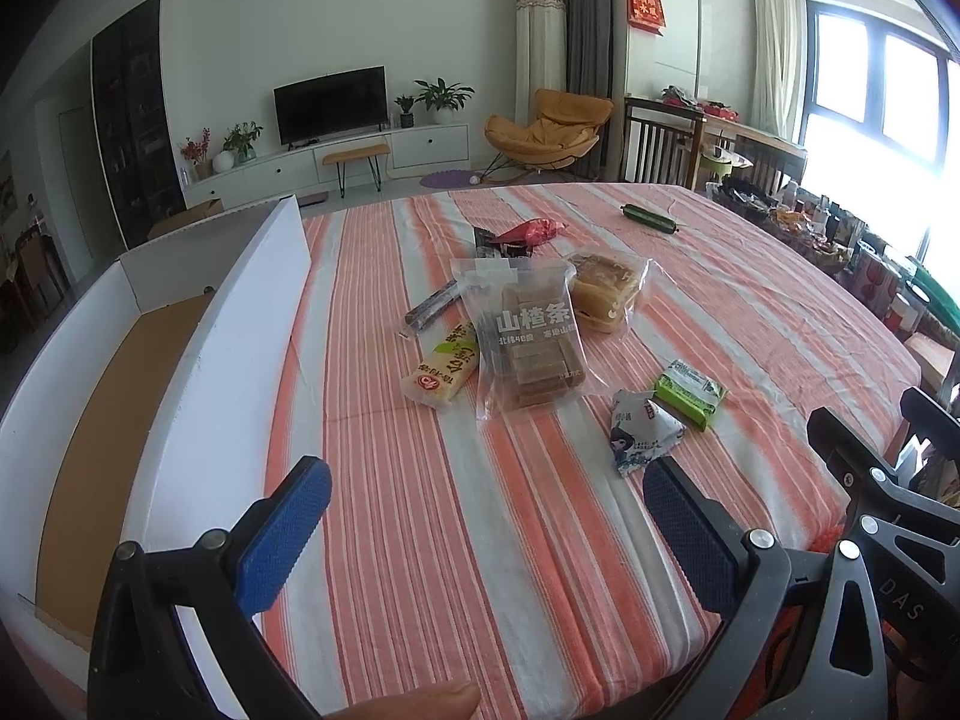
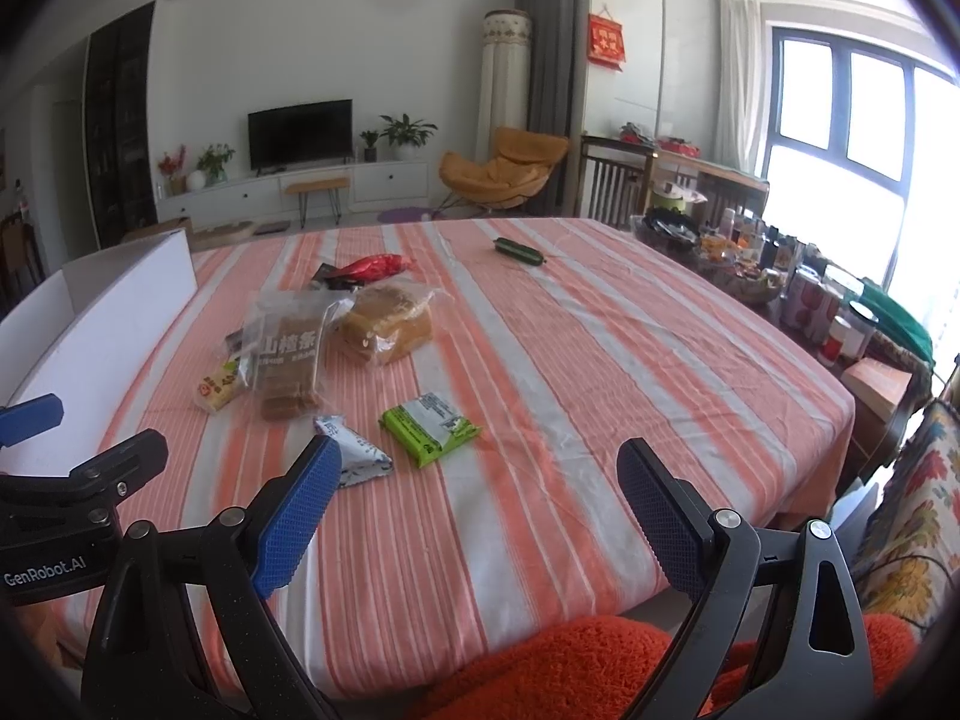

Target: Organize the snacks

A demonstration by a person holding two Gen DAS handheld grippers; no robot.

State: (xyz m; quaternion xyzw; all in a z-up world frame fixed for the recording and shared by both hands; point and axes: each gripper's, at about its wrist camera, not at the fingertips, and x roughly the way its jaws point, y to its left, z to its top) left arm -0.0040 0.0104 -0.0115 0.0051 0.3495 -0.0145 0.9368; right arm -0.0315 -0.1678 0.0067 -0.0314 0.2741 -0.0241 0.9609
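Clear hawthorn-strip bag [image 1: 531, 339] lies flat mid-tabletop, bread pack [image 1: 606, 291] touching it; green packet [image 1: 690, 393] and white-blue pouch [image 1: 642, 429] lie nearer.

- Daylight from big window [image 1: 870, 96] at right; panes blown out, glare washes over clutter nr it.
- Room bright overall; shadows on striped worktop [image 2: 540, 360] soft & faint.
- Strong fisheye: walls & worktop edge bow, black vignette in corners.
- Centre sharp; snack-pack print slightly soft, far wall hazy.
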